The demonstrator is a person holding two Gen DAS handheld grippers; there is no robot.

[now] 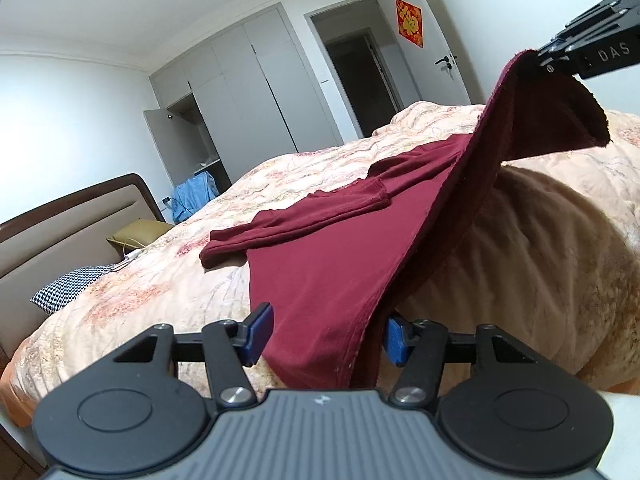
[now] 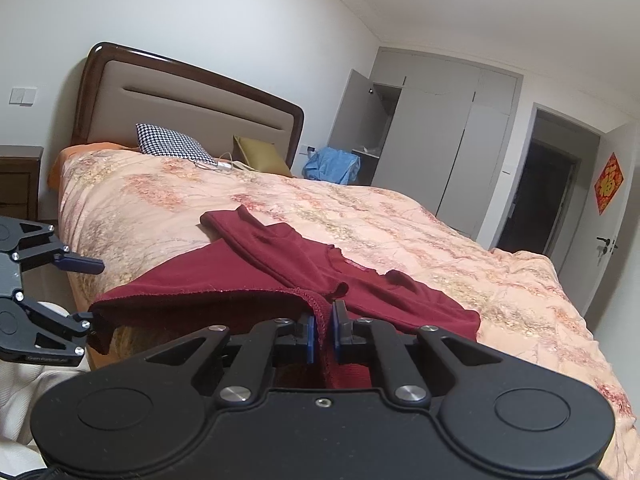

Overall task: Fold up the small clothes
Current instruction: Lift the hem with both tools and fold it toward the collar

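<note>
A dark red long-sleeved top point(image 1: 340, 240) lies on the bed's floral peach quilt point(image 1: 160, 280), with one sleeve folded across its body. My right gripper point(image 2: 325, 332) is shut on a corner of the hem and holds that edge up off the bed; in the left wrist view it shows at top right point(image 1: 549, 60). My left gripper point(image 1: 326, 336) stands open, with the other hem corner hanging between its blue pads point(image 1: 258, 330), which do not press on it. In the right wrist view the left gripper point(image 2: 90, 296) is at the left edge, its lower finger against the cloth point(image 2: 380, 292).
At the head of the bed are a padded headboard point(image 2: 188, 112), a houndstooth pillow point(image 2: 168, 142) and an olive pillow point(image 2: 260, 156). A blue bundle point(image 2: 332, 166) lies by the wardrobe point(image 2: 452, 140), whose door is open. A dark doorway point(image 2: 540, 192) is at right and a nightstand point(image 2: 20, 176) at left.
</note>
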